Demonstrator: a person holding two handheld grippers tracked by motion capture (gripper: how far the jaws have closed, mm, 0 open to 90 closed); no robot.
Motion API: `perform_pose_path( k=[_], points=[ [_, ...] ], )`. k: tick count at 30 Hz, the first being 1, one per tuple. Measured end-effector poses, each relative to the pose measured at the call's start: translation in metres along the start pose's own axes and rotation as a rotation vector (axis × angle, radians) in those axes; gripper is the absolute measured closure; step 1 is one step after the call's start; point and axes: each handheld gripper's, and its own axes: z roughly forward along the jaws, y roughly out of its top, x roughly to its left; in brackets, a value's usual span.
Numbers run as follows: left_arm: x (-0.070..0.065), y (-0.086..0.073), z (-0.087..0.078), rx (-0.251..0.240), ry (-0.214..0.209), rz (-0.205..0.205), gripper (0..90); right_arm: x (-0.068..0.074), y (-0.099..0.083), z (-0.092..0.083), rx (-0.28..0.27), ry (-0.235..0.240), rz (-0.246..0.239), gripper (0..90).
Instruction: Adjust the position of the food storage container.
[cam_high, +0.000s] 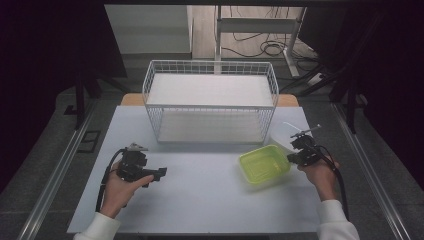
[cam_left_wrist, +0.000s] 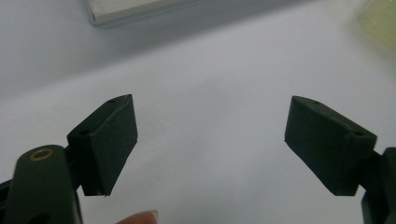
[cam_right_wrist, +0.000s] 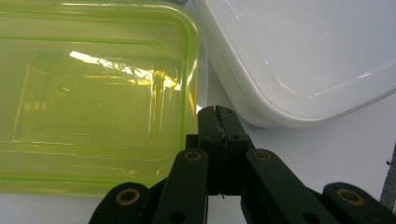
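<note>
Pale grey and mostly bare, the counter (cam_high: 200, 195) is carrying everything in play, with dark floor and cables lying beyond it. Right claw (cam_right_wrist: 218, 112) is sitting clenched, its two jaws pressed flat together at the near right corner of the tub (cam_right_wrist: 93, 93). Whether the thin rim of that corner is pinched between the jaws I cannot tell (the pads are meeting with no visible gap). From above, this claw (cam_high: 295, 156) is resting at the tub's (cam_high: 264, 164) right edge, a hand gripping it from behind.

Yellow-green and see-through, the tub is lying open side up on the counter, to the right of the middle. Just beside it, touching or nearly so, a white lid (cam_right_wrist: 299, 56) is lying flat, its rounded corner pointing toward the jaws; in the high view it (cam_high: 287, 132) is showing behind the claw.

Left claw (cam_left_wrist: 210, 140) is hanging released, jaws spread wide over bare counter with nothing between them; in the high view it (cam_high: 155, 174) is sitting well apart from the tub. Farther back, a white wire basket (cam_high: 210, 100) is standing at the counter's far edge.
</note>
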Motion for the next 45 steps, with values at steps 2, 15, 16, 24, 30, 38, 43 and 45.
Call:
perform_pose_path(
  k=[2, 15, 16, 24, 30, 38, 43, 45],
  points=[
    [0.0, 0.0, 0.0, 0.003, 0.001, -0.001, 16.9, -0.001, 0.0, 0.001, 0.001, 0.0, -0.008, 89.2],
    [0.0, 0.0, 0.001, 0.007, 0.005, 0.008, 16.9, 0.012, 0.003, 0.008, 0.007, 0.025, -0.078, 89.2],
    [0.0, 0.0, 0.001, 0.007, 0.005, 0.008, 16.9, 0.012, 0.003, 0.008, 0.007, 0.025, -0.078, 89.2],
    [-0.001, 0.0, 0.002, 0.008, 0.001, 0.012, 16.9, 0.024, 0.006, 0.012, -0.002, 0.039, -0.104, 89.2],
    [-0.001, 0.0, 0.003, 0.012, 0.0, 0.016, 16.9, 0.034, 0.008, 0.014, -0.01, 0.062, -0.12, 89.2],
    [-0.002, 0.0, 0.003, 0.012, -0.002, 0.022, 16.8, 0.063, 0.015, 0.018, -0.017, 0.092, -0.171, 89.2],
    [-0.001, 0.0, 0.004, 0.016, 0.0, 0.022, 16.8, 0.074, 0.017, 0.019, -0.02, 0.107, -0.187, 89.2],
    [-0.002, 0.0, 0.004, 0.018, 0.001, 0.024, 16.7, 0.079, 0.018, 0.02, -0.022, 0.108, -0.189, 89.2]
  ],
)
